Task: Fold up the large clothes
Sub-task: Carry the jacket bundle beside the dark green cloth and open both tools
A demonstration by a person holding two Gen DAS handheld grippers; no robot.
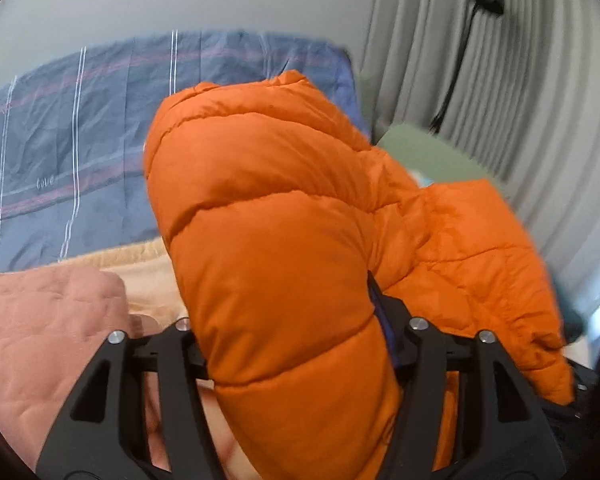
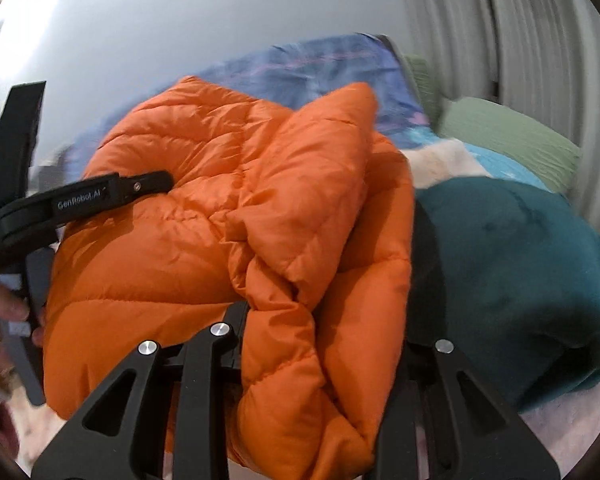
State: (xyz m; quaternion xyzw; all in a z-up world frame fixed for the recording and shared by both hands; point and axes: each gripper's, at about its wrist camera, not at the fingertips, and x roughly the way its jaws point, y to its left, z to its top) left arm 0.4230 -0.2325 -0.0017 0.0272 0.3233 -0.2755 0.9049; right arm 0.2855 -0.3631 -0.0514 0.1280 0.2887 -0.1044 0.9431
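Observation:
An orange puffer jacket [image 1: 284, 240] is bundled and lifted over the bed. My left gripper [image 1: 296, 344] is shut on a thick quilted fold of it; the fabric fills the gap between the fingers. My right gripper [image 2: 320, 344] is shut on another bunched part of the jacket [image 2: 260, 220]. The left gripper [image 2: 112, 192] also shows in the right wrist view, at the jacket's left side, with the person's hand [image 2: 0, 320] behind it. The fingertips of both grippers are hidden by the fabric.
A blue striped sheet [image 1: 80, 120] covers the bed. A peach blanket [image 1: 48, 328] lies at the near left. A dark teal garment [image 2: 512, 280] lies to the right of the jacket, with green pillows [image 2: 508, 136] and grey curtains [image 1: 500, 100] behind.

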